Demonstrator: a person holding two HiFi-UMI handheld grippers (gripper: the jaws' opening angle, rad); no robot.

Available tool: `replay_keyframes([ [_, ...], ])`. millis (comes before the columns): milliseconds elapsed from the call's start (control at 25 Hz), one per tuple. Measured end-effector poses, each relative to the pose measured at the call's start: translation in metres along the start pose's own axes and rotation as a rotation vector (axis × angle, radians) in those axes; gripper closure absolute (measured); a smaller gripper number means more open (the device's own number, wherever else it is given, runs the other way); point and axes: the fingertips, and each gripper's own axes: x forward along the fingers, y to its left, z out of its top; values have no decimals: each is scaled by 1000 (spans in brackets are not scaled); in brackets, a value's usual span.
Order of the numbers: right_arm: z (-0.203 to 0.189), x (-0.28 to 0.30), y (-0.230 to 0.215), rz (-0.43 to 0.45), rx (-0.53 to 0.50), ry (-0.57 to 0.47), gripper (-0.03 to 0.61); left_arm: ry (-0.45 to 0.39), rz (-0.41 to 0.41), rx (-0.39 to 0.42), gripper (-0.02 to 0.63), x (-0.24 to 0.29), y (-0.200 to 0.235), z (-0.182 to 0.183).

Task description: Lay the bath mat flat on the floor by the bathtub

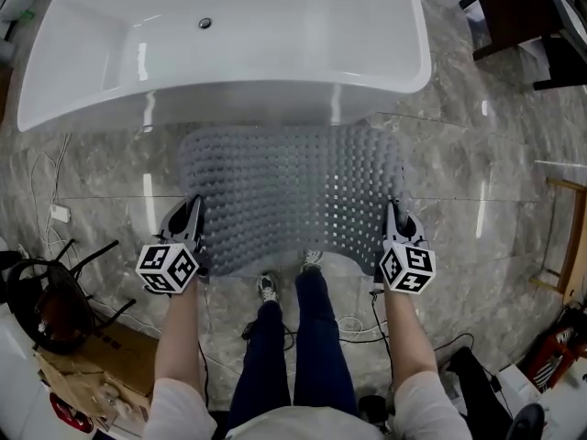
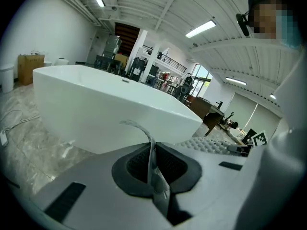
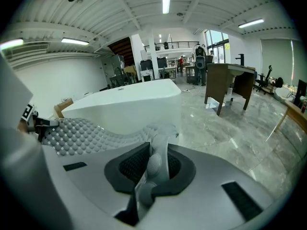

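Step in hand: lowering the near edge of the bath mat (image 1: 293, 195).

Position: the mat is spread on the floor (image 1: 477, 154), nubbed side up. Its far edge lies close along the foot of the bathtub (image 1: 220, 35), which is at 12 o'clock from it. The near edge is not down yet, as far as we can judge. It is held at both corners and dips in an arc between them.

Grip: the left hand-held gripper (image 1: 192, 211) has its jaws clamped on the mat's 8 o'clock corner. Its own view shows a thin strip of mat edge pinched between the pads. The right hand-held gripper (image 1: 394, 213) has its jaws clamped on the 4 o'clock corner, with a fold of nubbed mat squeezed between the pads. Both point forward and down toward the tub.

Obstacle: our shoes (image 1: 267, 288) are at 6 o'clock, just under the sagging middle of the near edge.

How we think it goes best:
- Bring both corners down together, so neither side lands first and skews the mat.
- Keep a light outward pull toward 3 and 9 o'clock to take out the dip in the middle.
- Hold the far edge parallel to the tub; do not drag it toward 6 o'clock.
- Move the feet back before the edge lands, or it drapes over the toes.
- Let go only once both corners rest on the floor.
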Motion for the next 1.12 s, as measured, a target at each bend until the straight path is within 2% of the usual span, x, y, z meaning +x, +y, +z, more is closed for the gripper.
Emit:
replay_keyframes([
  [640, -80, 88, -20, -13, -57, 61, 537, 57, 24, 59, 574, 81, 43, -78],
  [1120, -158, 150, -39, -28, -73, 114, 537, 118, 90, 107, 574, 140, 88, -143],
])
